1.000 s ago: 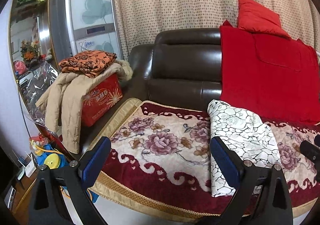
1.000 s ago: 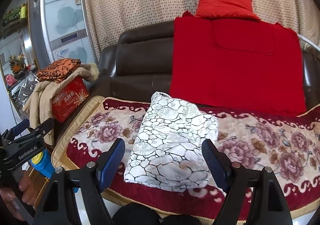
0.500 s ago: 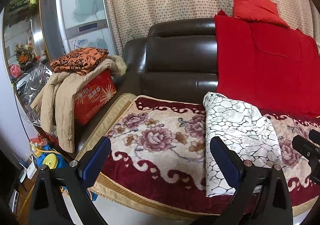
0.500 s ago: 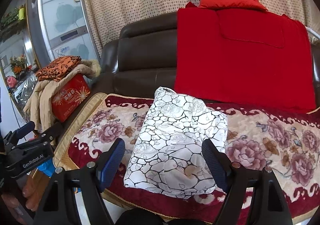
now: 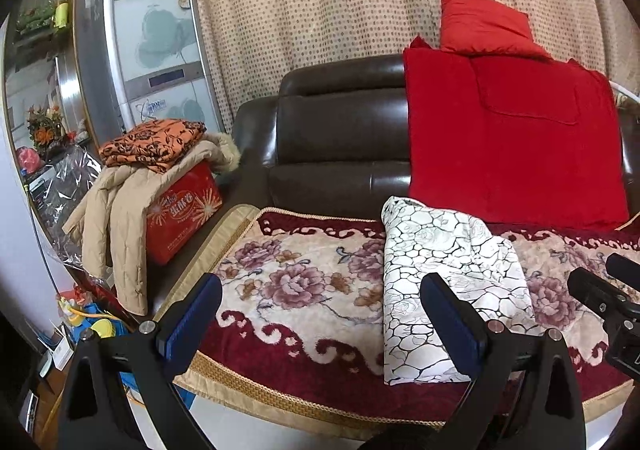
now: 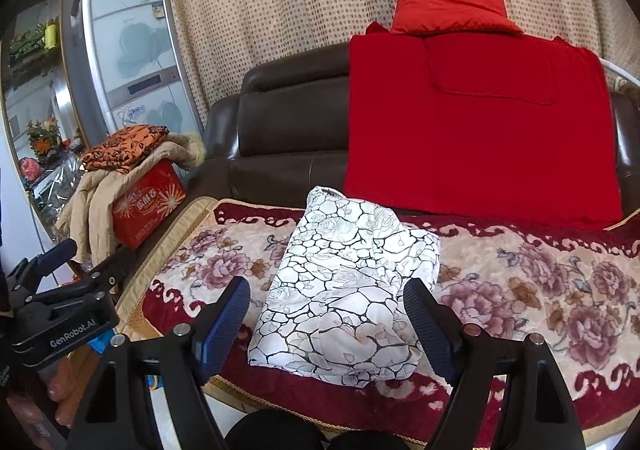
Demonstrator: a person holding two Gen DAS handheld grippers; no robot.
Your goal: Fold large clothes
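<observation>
A folded white garment with a black crackle-and-rose print [image 6: 348, 290] lies on the floral sofa cover [image 6: 540, 290]; it also shows in the left wrist view [image 5: 444, 282]. My right gripper [image 6: 326, 326] is open and empty, held just in front of the garment, apart from it. My left gripper [image 5: 320, 318] is open and empty, in front of the sofa's edge, left of the garment. The left gripper's body [image 6: 60, 314] shows at the left of the right wrist view, and the right gripper's body [image 5: 608, 298] at the right edge of the left wrist view.
A red blanket [image 6: 472, 122] hangs over the dark leather sofa back [image 5: 340, 142], with a red cushion [image 6: 448, 6] on top. On the left armrest a red box [image 5: 180, 214] carries a beige coat [image 5: 116, 210] and folded orange cloth [image 5: 156, 142]. A fridge [image 5: 148, 50] stands behind.
Both grippers have tilted and drawn back a little, so the sofa and garment sit lower and slightly farther in view. The garment has not moved, and both grippers stay open.
</observation>
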